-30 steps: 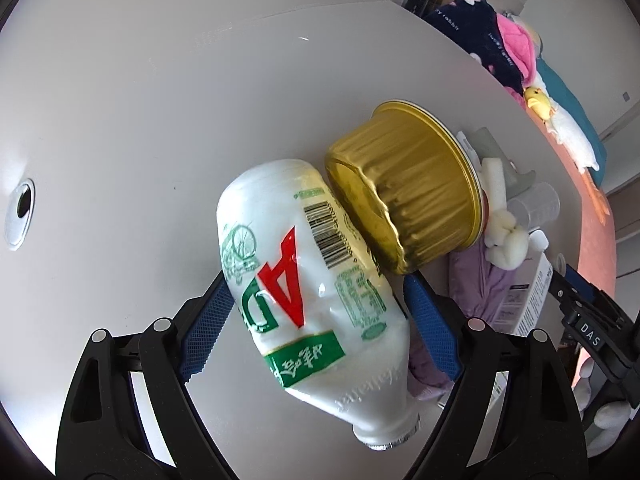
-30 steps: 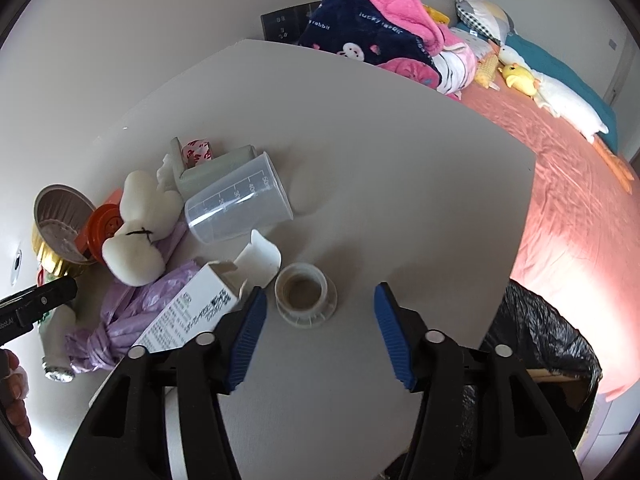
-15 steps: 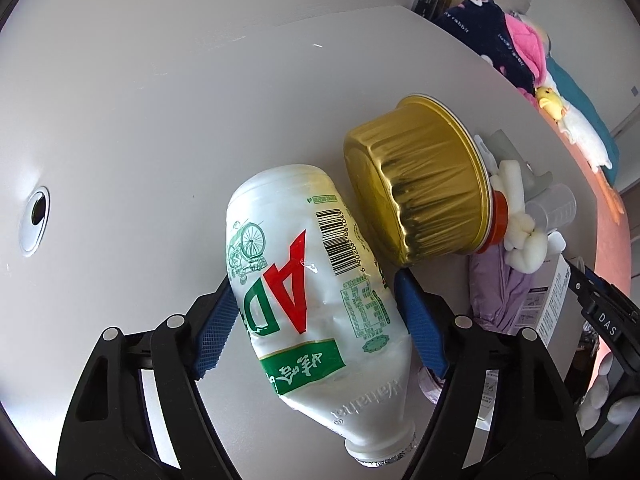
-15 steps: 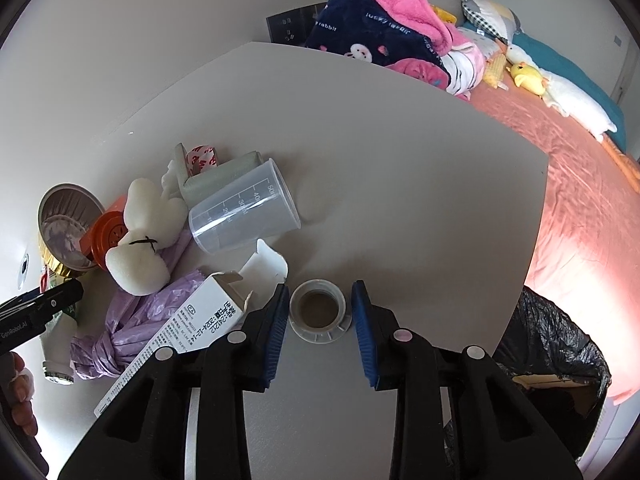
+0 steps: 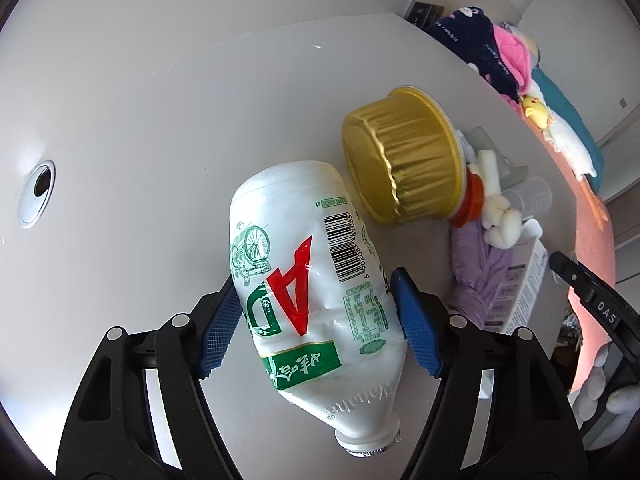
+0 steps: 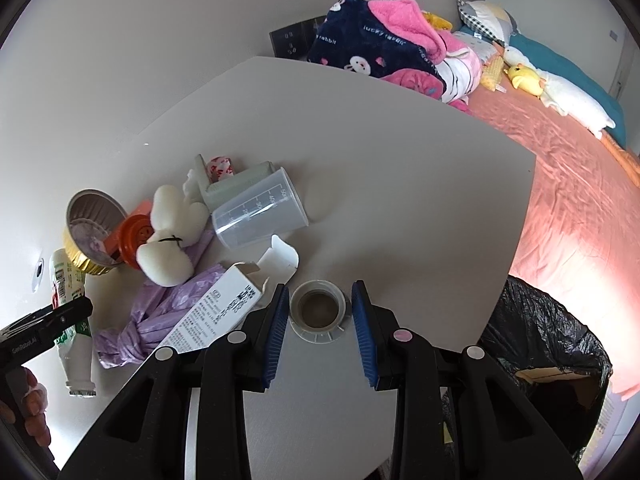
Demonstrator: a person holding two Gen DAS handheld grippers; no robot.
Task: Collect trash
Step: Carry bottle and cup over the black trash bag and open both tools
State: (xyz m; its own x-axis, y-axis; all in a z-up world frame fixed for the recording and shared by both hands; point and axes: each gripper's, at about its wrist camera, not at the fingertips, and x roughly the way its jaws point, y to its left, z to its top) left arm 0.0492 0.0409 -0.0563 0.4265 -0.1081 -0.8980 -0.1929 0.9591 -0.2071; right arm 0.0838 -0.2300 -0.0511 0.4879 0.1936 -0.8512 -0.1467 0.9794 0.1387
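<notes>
The left gripper (image 5: 318, 312) clamps the white bottle (image 5: 312, 280) across its middle; the bottle lies on the tabletop (image 5: 160, 120) just beside the gold foil bowl (image 5: 404, 164). The right gripper (image 6: 320, 312) brackets the small round cup (image 6: 318, 311), pads near its rim; contact cannot be confirmed. Black bin bag (image 6: 540, 344) sits beyond the tabletop edge.

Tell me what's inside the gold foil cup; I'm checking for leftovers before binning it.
The gold foil cup lies on its side, showing a bare silvery interior; an orange lid covers its lower part.
</notes>
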